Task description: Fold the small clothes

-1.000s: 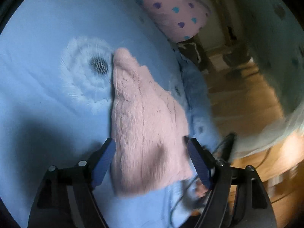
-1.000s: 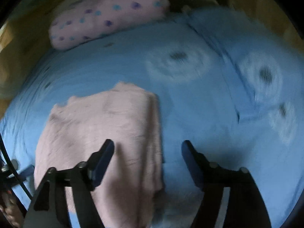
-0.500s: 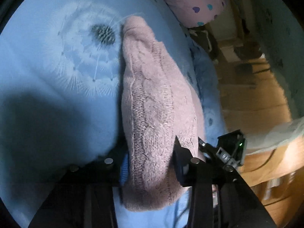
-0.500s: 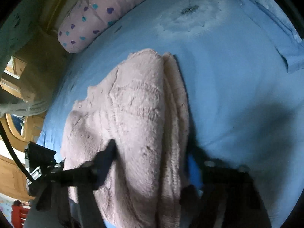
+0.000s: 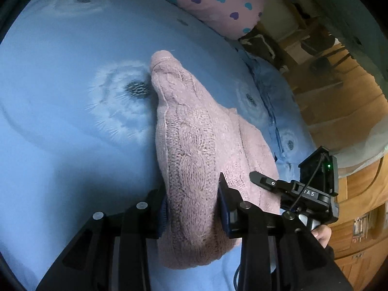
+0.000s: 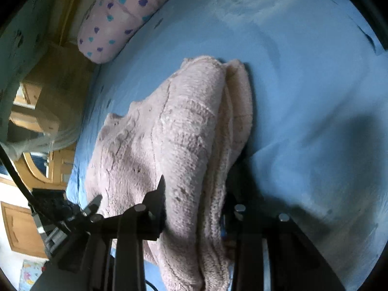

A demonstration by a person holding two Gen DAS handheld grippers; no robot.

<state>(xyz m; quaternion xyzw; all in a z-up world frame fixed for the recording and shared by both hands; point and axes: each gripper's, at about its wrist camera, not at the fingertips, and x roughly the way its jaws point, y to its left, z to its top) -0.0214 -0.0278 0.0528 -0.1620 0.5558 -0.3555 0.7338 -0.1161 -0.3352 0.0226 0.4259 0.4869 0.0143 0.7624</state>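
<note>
2 grippers, left gripper [image 5: 192, 209] and right gripper [image 6: 194, 214], jaws just closing, each clenched on near edge of 1 pink cable-knit sweater [image 5: 194, 145] lying on blue bed sheet [image 5: 60, 145]; lift both evenly, fold forward squarely.

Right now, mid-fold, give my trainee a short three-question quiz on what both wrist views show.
1. True or false: both grippers are clamped on the pink cable-knit sweater.
2. What does the sweater lie on? A) a wooden table B) a blue bedsheet printed with white dandelions C) a grey carpet
3. Fill in: the long pink bolster pillow at the bed's far edge is dotted with small ____.

Key
1. True: the left gripper and the right gripper each have sweater bunched between closed jaws, which have just been closing.
2. B
3. hearts
</note>
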